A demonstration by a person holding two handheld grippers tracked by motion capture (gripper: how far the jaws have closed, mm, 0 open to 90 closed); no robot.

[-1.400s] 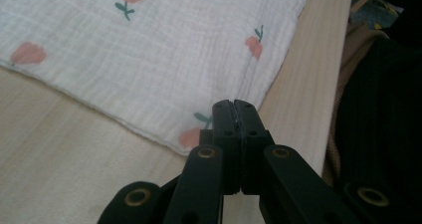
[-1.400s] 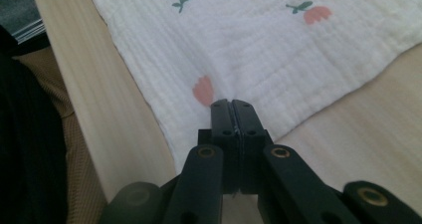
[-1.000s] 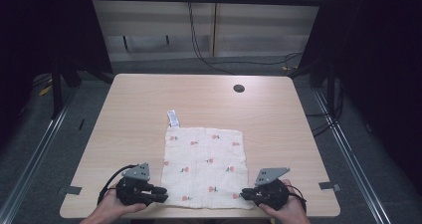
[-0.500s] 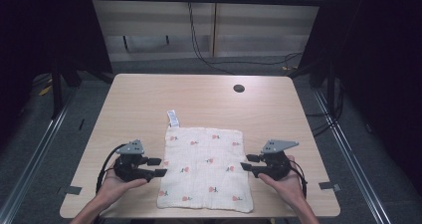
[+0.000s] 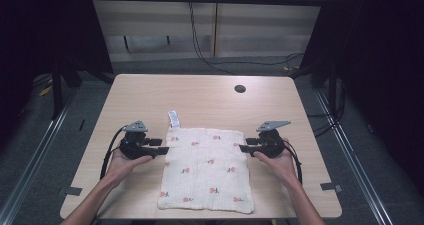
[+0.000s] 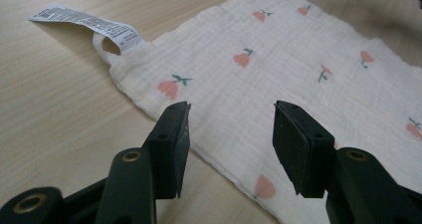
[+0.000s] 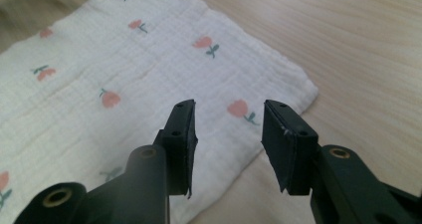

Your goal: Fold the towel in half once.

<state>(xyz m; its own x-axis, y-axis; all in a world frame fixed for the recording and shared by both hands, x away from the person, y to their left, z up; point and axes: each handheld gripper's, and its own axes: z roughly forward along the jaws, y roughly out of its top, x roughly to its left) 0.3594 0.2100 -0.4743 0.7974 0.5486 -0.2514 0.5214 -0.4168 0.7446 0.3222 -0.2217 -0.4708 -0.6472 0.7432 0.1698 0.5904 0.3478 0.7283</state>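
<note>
A white muslin cloth [image 5: 207,167] printed with small pink flowers lies flat on the wooden table [image 5: 200,100], its label tag [image 5: 173,119] sticking out at the far left corner. My left gripper [image 5: 162,149] hovers at the cloth's left edge, jaws open, nothing between them. In the left gripper view the cloth [image 6: 278,79] and tag [image 6: 84,22] lie just past the gripper [image 6: 231,129]. My right gripper [image 5: 244,148] is open at the cloth's right edge; in the right gripper view the gripper [image 7: 228,134] stands over the cloth [image 7: 124,84] near its far right corner.
A dark round cable hole [image 5: 240,89] sits in the table near its far edge. Bare tabletop lies beyond the cloth and to both sides. Dark frame posts and floor cables surround the table.
Both grippers have moved forward from the table's near edge, along the cloth's left and right edges, toward its far corners. The cloth has not moved.
</note>
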